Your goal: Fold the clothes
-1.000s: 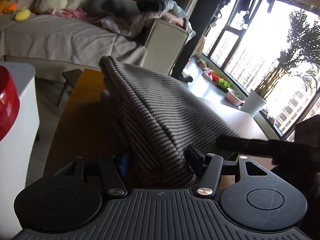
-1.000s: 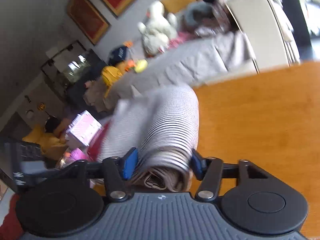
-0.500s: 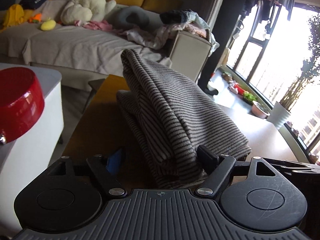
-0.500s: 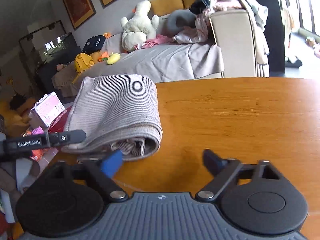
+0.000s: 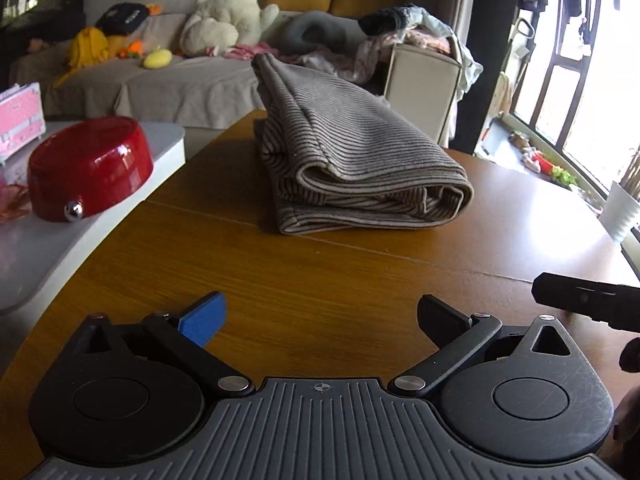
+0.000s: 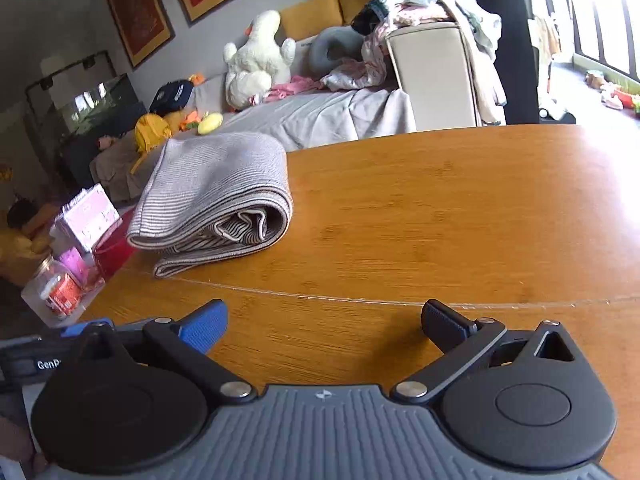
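A grey striped garment (image 5: 352, 160) lies folded into a thick bundle on the wooden table (image 5: 320, 280); the right wrist view shows this garment (image 6: 216, 196) at the table's left side. My left gripper (image 5: 320, 316) is back from the bundle, its jaws still opening wide, with only bare wood between them. Over the table's near part, my right gripper (image 6: 324, 320) stands open and holds nothing, well short of the garment. The right gripper's black tip (image 5: 584, 300) pokes in at the right edge of the left wrist view.
A red round box (image 5: 90, 168) and a pink case (image 5: 18, 116) sit on a grey side surface left of the table. A jar (image 6: 56, 292) stands below the table's left edge. Behind are a sofa (image 5: 180, 88) with plush toys and piled clothes (image 6: 420, 4).
Both grippers let go of the striped garment and drew back from it. It now lies folded on the table, and both pairs of jaws have spread wide.
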`<state>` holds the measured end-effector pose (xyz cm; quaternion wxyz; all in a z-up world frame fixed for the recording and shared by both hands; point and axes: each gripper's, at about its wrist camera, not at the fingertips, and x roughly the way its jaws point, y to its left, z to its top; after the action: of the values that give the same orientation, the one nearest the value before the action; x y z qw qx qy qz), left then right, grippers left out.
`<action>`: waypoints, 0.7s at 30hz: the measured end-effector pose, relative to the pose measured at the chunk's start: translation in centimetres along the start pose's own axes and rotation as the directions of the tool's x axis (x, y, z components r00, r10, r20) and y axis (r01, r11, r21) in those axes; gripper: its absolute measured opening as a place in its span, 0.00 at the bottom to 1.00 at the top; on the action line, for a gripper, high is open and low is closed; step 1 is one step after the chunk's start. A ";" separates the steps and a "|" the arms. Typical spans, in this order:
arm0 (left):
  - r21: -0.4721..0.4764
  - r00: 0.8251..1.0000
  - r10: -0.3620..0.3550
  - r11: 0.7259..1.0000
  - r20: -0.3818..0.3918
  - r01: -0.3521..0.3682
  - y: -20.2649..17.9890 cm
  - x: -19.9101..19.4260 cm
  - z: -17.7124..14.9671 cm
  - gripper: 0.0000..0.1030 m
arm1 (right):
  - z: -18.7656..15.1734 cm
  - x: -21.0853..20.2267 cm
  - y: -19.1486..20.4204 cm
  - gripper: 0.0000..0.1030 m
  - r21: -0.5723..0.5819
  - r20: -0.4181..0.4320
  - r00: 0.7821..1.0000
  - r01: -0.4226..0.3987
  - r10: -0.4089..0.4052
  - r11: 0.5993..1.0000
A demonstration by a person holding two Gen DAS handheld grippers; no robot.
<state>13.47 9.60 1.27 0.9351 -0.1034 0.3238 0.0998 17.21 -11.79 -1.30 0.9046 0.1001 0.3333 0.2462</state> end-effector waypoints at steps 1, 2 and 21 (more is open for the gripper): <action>0.000 1.000 0.005 1.000 0.000 -0.005 -0.1 0.0 0.0 1.00 | 0.0 0.0 -0.1 1.00 0.006 0.004 1.000 -0.002 0.002 1.000; 0.005 1.000 0.012 1.000 -0.001 -0.012 -0.2 0.0 -0.1 1.00 | 0.0 0.0 -0.1 1.00 0.009 0.005 1.000 -0.002 0.002 1.000; 0.068 0.992 0.125 0.990 -0.032 -0.122 -1.7 0.5 -0.4 1.00 | 0.1 2.8 2.7 1.00 -0.287 -0.076 0.976 0.176 -0.205 0.942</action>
<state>14.03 7.88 0.90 0.9241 -0.0543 0.3495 0.1449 18.12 -8.03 -1.82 0.9105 -0.0738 0.3504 0.2067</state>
